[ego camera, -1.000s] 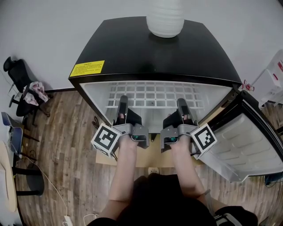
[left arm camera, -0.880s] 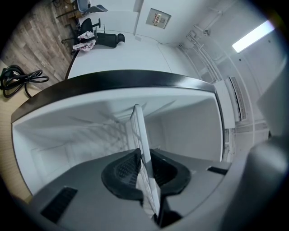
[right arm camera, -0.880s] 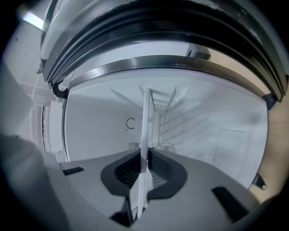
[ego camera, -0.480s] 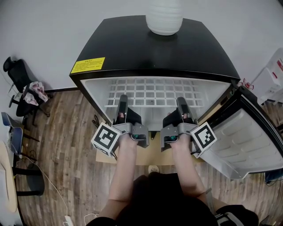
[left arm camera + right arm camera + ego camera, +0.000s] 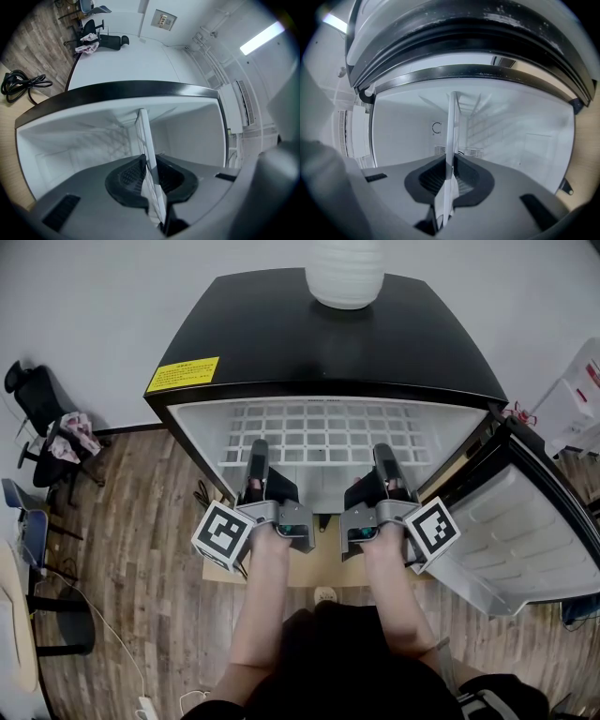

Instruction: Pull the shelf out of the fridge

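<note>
A small black fridge [image 5: 319,343] stands with its door [image 5: 530,521] swung out to the right. Inside it lies a white wire shelf [image 5: 323,432], level, its front edge at the fridge mouth. My left gripper [image 5: 255,463] is shut on the left part of that front edge, and my right gripper [image 5: 384,463] is shut on the right part. In the left gripper view the shelf [image 5: 145,133] runs edge-on between the dark pads of the left gripper [image 5: 149,171]. The right gripper view shows the shelf [image 5: 452,124] pinched likewise by the right gripper [image 5: 449,176].
A white ribbed jar [image 5: 345,273] sits on the fridge top near the back, with a yellow label [image 5: 183,374] at the top's left front corner. A black office chair [image 5: 37,399] stands at the left on the wooden floor. A light board [image 5: 323,568] lies under the fridge front.
</note>
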